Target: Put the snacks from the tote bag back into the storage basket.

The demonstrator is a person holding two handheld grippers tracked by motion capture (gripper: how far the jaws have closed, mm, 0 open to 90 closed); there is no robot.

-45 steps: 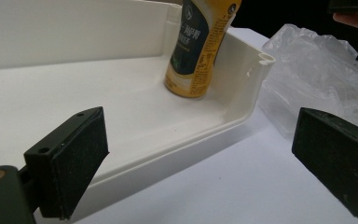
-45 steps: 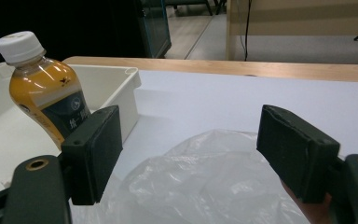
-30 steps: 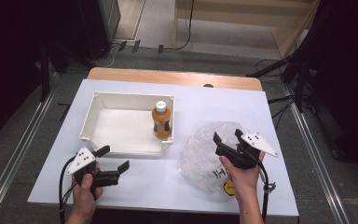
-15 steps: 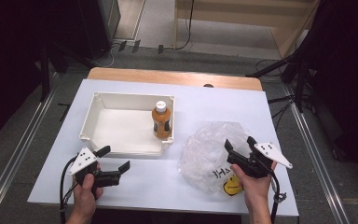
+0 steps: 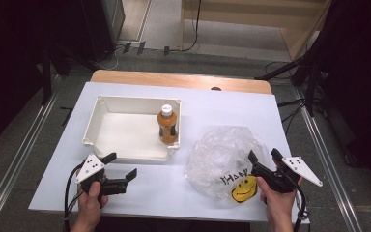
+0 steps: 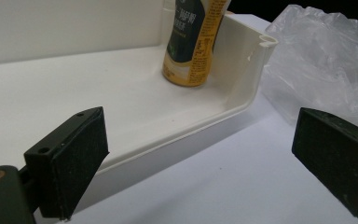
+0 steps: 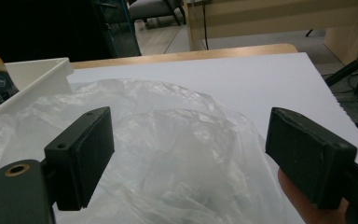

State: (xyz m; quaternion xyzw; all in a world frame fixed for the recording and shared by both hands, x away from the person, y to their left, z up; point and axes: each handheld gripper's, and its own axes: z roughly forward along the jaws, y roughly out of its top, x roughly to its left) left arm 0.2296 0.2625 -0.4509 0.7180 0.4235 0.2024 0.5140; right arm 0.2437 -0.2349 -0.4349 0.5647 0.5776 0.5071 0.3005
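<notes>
The white table [image 5: 222, 108] bears a white tray [image 5: 107, 104] (bottle [image 5: 167, 124] inside) and a crumpled plastic bag [image 5: 220, 157].

Clear bag [image 5: 224, 162], yellow smiley; white tray [image 5: 125, 104]

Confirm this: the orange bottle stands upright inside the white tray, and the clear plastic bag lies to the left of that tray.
One point is wrong. The plastic bag lies to the right of the white tray, not the left, as the high view shows. The bottle does stand upright inside the tray.
</notes>
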